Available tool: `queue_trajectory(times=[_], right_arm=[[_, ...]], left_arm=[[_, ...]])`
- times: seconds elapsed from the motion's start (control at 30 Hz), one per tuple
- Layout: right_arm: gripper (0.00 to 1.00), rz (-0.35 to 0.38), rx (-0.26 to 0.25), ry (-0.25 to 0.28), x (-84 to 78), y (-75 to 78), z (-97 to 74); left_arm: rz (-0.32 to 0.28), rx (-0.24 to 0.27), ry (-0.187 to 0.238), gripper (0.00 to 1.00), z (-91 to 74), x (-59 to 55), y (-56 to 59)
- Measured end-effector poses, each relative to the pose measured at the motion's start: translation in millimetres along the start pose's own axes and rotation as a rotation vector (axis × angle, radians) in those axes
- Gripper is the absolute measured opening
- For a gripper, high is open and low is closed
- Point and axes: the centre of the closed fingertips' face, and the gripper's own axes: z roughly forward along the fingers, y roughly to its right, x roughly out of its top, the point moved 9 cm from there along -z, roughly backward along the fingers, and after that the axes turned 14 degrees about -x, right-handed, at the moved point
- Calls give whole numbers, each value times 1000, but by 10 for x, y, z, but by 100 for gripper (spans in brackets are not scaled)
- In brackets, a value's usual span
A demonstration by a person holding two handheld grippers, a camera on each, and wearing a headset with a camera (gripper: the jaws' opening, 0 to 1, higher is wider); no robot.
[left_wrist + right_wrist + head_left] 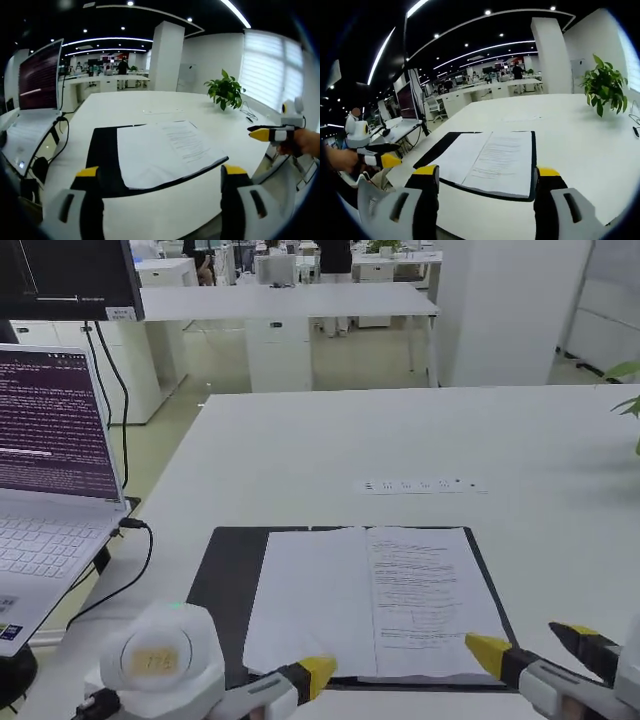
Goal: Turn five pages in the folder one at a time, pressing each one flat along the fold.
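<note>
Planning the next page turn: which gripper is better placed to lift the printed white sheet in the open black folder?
Probably right. The right gripper, jaws open, hovers by the near right corner of the printed white sheet; the left gripper sits by the blank sheet.

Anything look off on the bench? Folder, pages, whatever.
Nothing stands out. The folder lies open and flat on the table, and the pages look uncreased. Its black margin is wider left of the pages than right. The left gripper and right gripper hang open, clear of it.
</note>
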Motion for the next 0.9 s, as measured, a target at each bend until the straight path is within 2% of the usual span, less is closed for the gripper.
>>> queue_trajectory(times=[0.07,0.13,0.3,0.57,0.77,0.9], right_arm=[[92,-4,-4,16,17,16,-19],[100,-6,-3,21,22,27,-46],[100,-10,-20,26,28,87,-99],[100,1,-26,26,31,143,-97],[100,1,-22,18,15,163,-70],[100,0,-16,5,-20,172,-50]], left_arm=[[17,12,8,99,-50,9,-8],[6,19,17,99,-85,18,-25],[3,35,24,99,-183,16,-57],[29,62,29,99,-251,58,-96],[32,61,24,99,-204,73,-85],[39,44,-1,99,-80,57,-32]])
